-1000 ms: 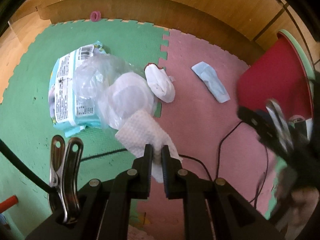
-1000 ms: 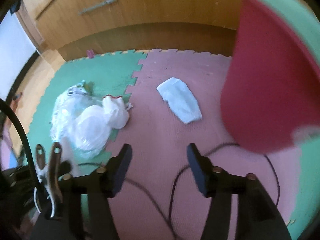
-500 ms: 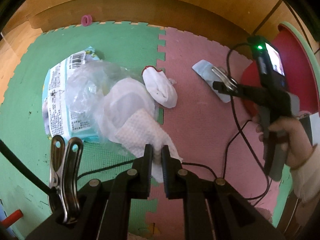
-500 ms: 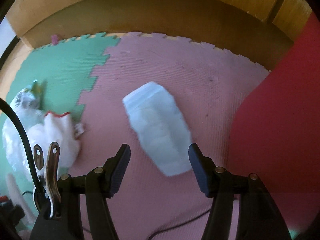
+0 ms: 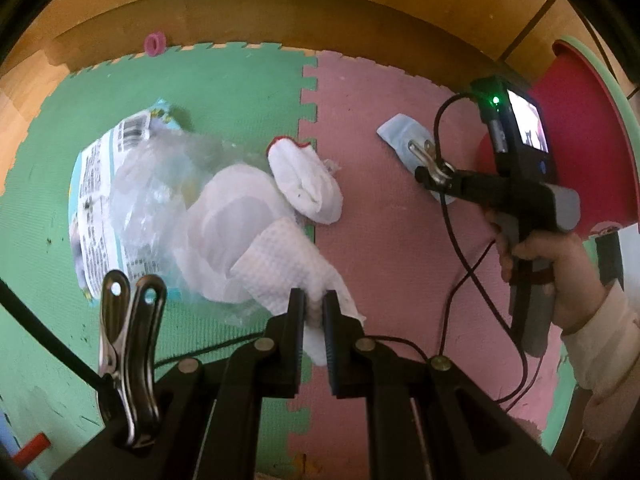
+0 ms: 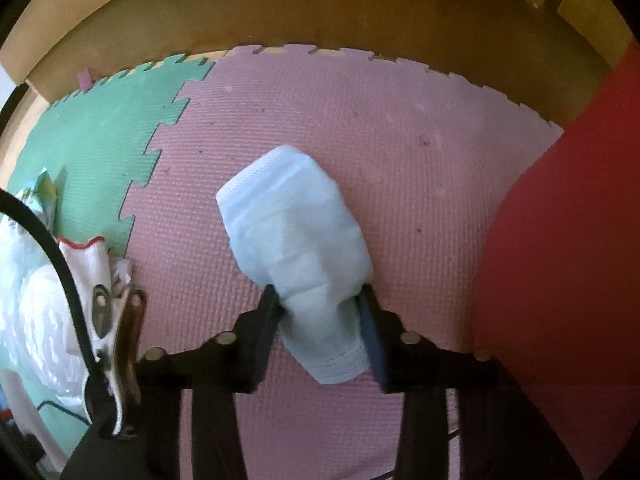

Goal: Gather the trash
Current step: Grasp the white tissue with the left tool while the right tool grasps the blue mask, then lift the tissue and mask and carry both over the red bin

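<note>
The left claw [image 5: 314, 312] is clenched on a waffle-textured white paper towel [image 5: 288, 264] above the green foam mat [image 5: 224, 92]. The right claw [image 6: 320, 312], jaws just closing, presses both sides of a soft pale-blue face mask [image 6: 298, 220] lying on the dimpled pink mat [image 6: 360, 120]. Crinkled clear plastic [image 5: 160, 200] lies nearby.

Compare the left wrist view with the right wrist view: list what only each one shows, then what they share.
Only the left wrist view: the left gripper shut on a white paper towel, a pink ring by the wall, and the person's hand holding the right gripper's handle.

Only the right wrist view: the right gripper, its jaws just closing, with both pads against the light blue face mask.

Both: the mask, the white sock with red trim, the clear plastic bag, the green and pink foam mats, the red bin.
</note>
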Demonstrator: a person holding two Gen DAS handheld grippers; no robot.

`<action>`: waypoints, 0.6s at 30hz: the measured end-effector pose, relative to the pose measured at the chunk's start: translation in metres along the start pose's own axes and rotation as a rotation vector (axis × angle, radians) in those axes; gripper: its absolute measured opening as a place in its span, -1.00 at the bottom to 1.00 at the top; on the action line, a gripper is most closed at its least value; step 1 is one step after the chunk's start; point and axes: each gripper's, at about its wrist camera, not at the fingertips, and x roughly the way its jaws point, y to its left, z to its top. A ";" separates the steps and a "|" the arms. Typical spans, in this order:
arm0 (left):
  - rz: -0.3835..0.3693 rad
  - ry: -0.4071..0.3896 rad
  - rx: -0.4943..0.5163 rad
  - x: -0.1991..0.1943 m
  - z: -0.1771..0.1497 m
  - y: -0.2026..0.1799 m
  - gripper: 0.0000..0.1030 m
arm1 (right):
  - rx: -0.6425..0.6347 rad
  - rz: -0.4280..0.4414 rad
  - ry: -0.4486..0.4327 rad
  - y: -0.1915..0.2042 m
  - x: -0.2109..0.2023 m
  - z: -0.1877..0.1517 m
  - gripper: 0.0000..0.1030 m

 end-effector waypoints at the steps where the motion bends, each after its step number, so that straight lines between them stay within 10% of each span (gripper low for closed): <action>1: 0.002 0.002 0.005 -0.001 0.004 -0.001 -0.82 | -0.007 -0.002 -0.004 0.002 -0.002 -0.002 -0.36; 18: 0.048 0.049 0.044 -0.058 0.093 -0.012 -0.82 | 0.070 0.199 0.011 0.004 -0.090 -0.006 -0.56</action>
